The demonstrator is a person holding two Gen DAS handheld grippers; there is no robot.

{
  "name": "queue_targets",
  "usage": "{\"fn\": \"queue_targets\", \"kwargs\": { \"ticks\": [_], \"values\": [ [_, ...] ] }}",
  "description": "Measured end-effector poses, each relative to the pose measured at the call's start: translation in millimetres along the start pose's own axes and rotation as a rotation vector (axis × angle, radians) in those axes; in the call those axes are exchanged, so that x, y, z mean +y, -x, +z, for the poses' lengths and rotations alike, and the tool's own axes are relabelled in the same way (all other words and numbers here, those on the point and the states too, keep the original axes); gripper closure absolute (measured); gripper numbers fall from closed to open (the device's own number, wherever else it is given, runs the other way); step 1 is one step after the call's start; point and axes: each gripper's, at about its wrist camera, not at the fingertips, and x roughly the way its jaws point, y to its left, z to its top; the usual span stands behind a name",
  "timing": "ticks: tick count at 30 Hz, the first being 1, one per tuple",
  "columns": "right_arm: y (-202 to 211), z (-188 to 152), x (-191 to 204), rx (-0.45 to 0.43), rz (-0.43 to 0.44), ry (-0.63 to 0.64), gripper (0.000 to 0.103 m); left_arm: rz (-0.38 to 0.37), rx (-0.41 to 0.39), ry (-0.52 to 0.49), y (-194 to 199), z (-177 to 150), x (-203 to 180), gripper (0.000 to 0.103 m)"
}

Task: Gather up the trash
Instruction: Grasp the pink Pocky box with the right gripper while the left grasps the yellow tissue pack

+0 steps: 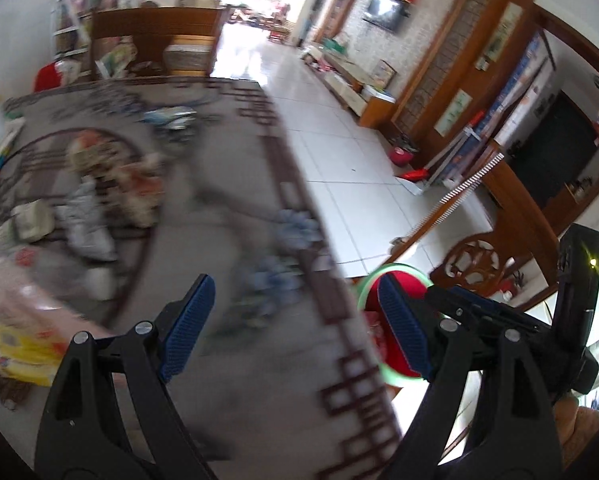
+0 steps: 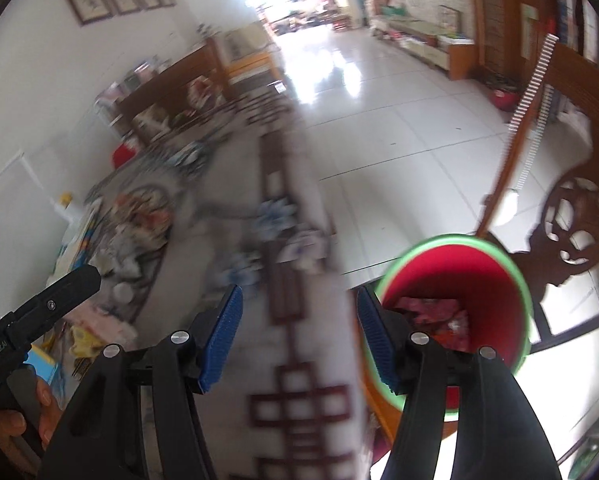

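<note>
A red bin with a green rim point(image 2: 495, 280) stands beside the table's right edge, with crumpled trash point(image 2: 431, 312) inside; it also shows in the left wrist view point(image 1: 403, 280). My right gripper point(image 2: 299, 336) is open and empty above the table edge, just left of the bin. My left gripper point(image 1: 295, 328) is open and empty over the patterned tablecloth point(image 1: 219, 208). Blurred trash lies on the table: crumpled white paper point(image 1: 85, 220), a food wrapper point(image 1: 135, 184), a pink bag point(image 1: 31, 312) and a yellow packet point(image 1: 23, 356).
A carved wooden chair point(image 2: 575, 216) stands right of the bin. White tiled floor point(image 1: 339, 140) stretches beyond the table. A wooden bench point(image 1: 151, 36) and shelves stand at the far end. The right gripper's body point(image 1: 571, 280) shows in the left view.
</note>
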Motion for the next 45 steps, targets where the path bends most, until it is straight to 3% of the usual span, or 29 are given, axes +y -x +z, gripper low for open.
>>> {"fn": "queue_targets", "kwargs": {
  "ticks": [7,9,12,17,21,25,26,28,32,35,39,45],
  "values": [
    [-34.0,-6.1,101.3,0.087,0.089,0.13,0.045,0.117,-0.015,0.115,45.3,-9.2,119.8,0.022],
    [-46.3,-8.6,131.1,0.13,0.139,0.186,0.035,0.151,-0.016,0.153,55.2,-12.4,151.4,0.022],
    [-72.3,-13.9,179.3,0.213,0.206,0.308,0.033,0.209,-0.016,0.19,69.3,-15.2,199.3,0.022],
    [-113.7,-21.2,244.6,0.321,0.282,0.496,0.032,0.248,0.01,0.107,78.8,-3.1,248.2,0.022],
    [-155.3,-35.1,280.2,0.468,0.333,0.58,0.032,0.206,0.067,0.028,78.6,5.0,267.0,0.022],
    [-167.8,-45.6,285.3,0.491,0.313,0.558,0.055,0.152,0.065,-0.013,85.9,-4.4,272.1,0.022],
    [-166.6,-45.5,283.6,0.492,0.323,0.542,0.062,0.139,0.068,-0.039,86.7,-8.4,270.6,0.022],
    [-159.2,-46.3,276.9,0.488,0.335,0.489,0.067,0.121,0.087,-0.108,83.4,-15.2,265.7,0.022],
    [-134.9,-48.1,262.3,0.432,0.349,0.368,0.072,0.096,0.132,-0.306,76.9,-30.3,243.8,0.022],
    [-113.6,-48.1,243.4,0.352,0.323,0.268,0.072,0.064,0.174,-0.51,68.3,-46.0,218.9,0.022],
    [-100.3,-50.9,219.8,0.303,0.301,0.14,0.072,0.114,0.23,-0.754,42.0,-67.8,192.9,0.022],
    [-85.9,-55.6,203.5,0.262,0.303,0.029,0.072,0.203,0.325,-0.934,2.5,-91.5,179.9,0.02]
  ]
}}
